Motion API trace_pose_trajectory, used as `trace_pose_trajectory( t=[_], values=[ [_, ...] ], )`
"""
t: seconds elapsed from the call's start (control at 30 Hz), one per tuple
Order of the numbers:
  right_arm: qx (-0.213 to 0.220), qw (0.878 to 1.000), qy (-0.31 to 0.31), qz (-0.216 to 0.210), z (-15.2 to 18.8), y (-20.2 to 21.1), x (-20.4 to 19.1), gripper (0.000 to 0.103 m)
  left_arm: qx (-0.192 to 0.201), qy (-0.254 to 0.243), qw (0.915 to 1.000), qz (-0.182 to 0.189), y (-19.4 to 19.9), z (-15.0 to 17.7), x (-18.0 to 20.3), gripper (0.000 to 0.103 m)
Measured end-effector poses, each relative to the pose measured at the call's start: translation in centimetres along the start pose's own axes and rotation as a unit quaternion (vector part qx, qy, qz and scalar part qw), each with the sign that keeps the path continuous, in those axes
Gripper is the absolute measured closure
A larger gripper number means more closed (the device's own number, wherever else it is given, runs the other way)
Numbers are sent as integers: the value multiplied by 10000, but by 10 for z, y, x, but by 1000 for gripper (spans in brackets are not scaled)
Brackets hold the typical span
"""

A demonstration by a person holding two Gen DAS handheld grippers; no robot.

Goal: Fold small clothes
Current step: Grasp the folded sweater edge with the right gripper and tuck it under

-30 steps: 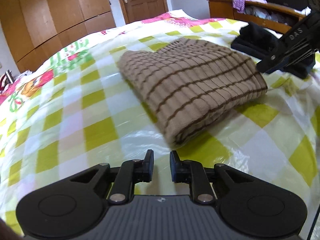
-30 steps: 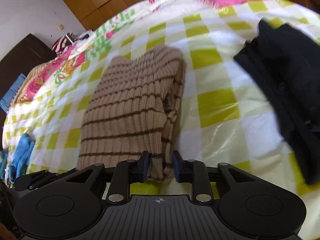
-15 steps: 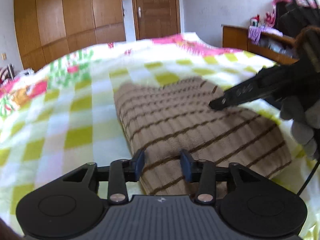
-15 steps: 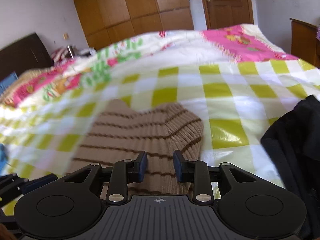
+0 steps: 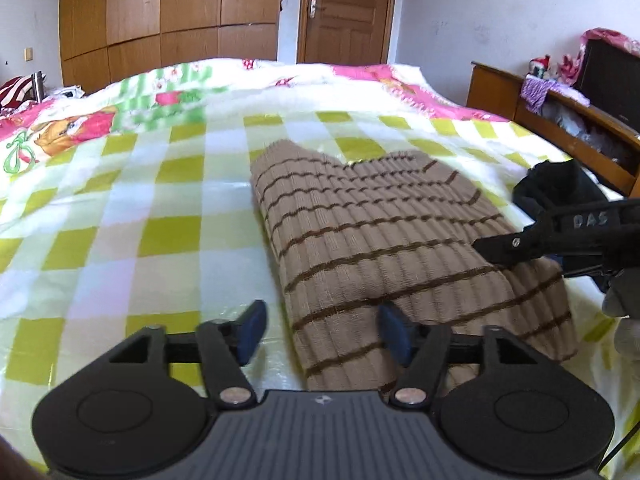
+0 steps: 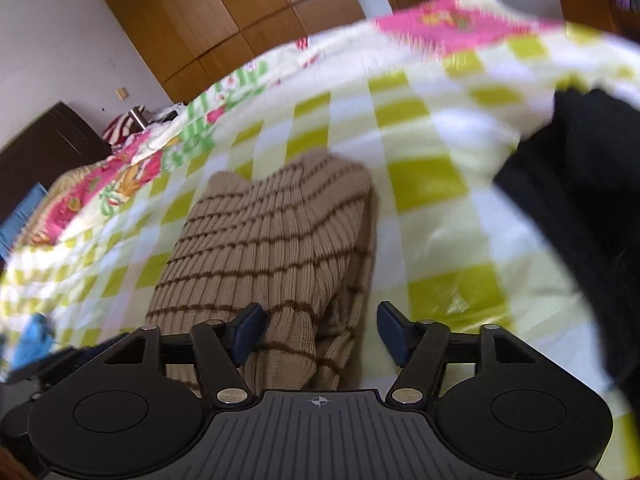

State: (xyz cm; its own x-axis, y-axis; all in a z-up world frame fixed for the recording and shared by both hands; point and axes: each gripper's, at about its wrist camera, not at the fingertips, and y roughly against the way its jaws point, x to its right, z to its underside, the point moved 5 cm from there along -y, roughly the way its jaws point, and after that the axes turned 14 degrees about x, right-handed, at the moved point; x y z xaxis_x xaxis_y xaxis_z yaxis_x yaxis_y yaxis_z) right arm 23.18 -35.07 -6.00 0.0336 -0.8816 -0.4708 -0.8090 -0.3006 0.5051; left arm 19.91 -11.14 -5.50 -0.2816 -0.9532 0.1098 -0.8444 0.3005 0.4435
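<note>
Sweater [image 5: 384,248], ribbed tan with brown stripes, lies folded on the bed [image 5: 132,216], its near edge toward us, so both tools can reach that edge. Our left gripper [image 5: 320,330] has just been opening; its jaws stand wide astride the left near corner, not pressing it. Our right gripper [image 6: 320,330], jaws likewise just opened wide, hovers at the right near corner, cloth between them but unpinched. A black garment [image 6: 580,220] waits just beside, presumably folded or next.
</note>
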Motion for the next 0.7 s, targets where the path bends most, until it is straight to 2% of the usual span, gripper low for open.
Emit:
trace_pose_trajectory(
  t=[0.07,0.13,0.2,0.23,0.27,0.37,0.43,0.6,0.7],
  values=[
    [-24,9994,-288,-187,0,-7,4,37,-73,204,9998,22,-6,2,-4,12],
    [-66,9982,-495,-340,2,-14,5,37,-201,431,9988,64,-11,6,-7,10],
    [-76,9970,-664,-378,5,-18,2,38,-221,669,9973,192,-11,9,-11,18],
    [-120,9970,-657,-402,8,-19,-1,45,-244,774,9962,315,-9,10,-12,32],
    [-162,9971,-622,-396,10,-18,-4,51,-266,858,9950,434,-6,11,-12,40],
    [-253,9962,-710,-430,16,-10,-10,64,-239,618,9971,369,10,13,-12,47],
    [-352,9961,-626,-509,22,-1,-19,66,-272,453,9981,304,24,18,-14,49],
    [-735,9935,-528,-692,54,19,-39,66,-615,486,9967,217,69,42,-28,51],
    [-774,9944,-393,-602,63,29,-49,61,-697,324,9970,98,95,53,-32,49]
  ],
)
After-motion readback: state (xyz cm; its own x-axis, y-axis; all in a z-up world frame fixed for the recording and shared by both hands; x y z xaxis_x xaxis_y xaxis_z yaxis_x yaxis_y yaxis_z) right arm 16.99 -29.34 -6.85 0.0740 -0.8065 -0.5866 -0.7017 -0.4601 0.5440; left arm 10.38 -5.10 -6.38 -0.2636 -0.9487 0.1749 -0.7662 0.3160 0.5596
